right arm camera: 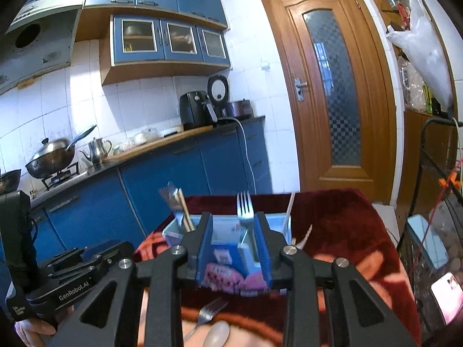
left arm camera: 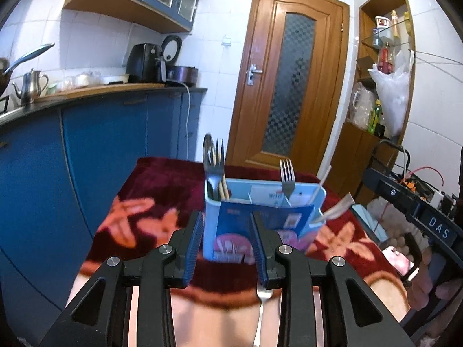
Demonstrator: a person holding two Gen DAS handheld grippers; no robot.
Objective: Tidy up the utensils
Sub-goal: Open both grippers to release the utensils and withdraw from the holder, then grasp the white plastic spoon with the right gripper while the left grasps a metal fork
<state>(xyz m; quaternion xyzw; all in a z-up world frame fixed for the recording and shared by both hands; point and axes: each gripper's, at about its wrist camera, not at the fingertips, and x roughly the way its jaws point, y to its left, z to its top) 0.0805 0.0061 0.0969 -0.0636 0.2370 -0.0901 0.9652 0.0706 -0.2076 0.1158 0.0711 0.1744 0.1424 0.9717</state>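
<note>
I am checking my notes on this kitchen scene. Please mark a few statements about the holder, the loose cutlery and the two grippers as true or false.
1. The blue holder has forks standing in it. True.
2. The right gripper grips a fork. False: it is open and holds nothing.
3. A loose fork and spoon lie on the cloth. True.
4. The left gripper is shut. False: it is open.

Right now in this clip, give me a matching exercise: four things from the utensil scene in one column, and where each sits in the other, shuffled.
Things:
1. chopsticks
2. upright fork
3. loose fork
4. spoon

Places:
A. lying on the red cloth, tines toward the blue caddy
B. caddy's left end
C. cloth's near edge, bowl up
D. standing in caddy, right of middle

Pairs: 1-B, 2-D, 3-A, 4-C
</note>
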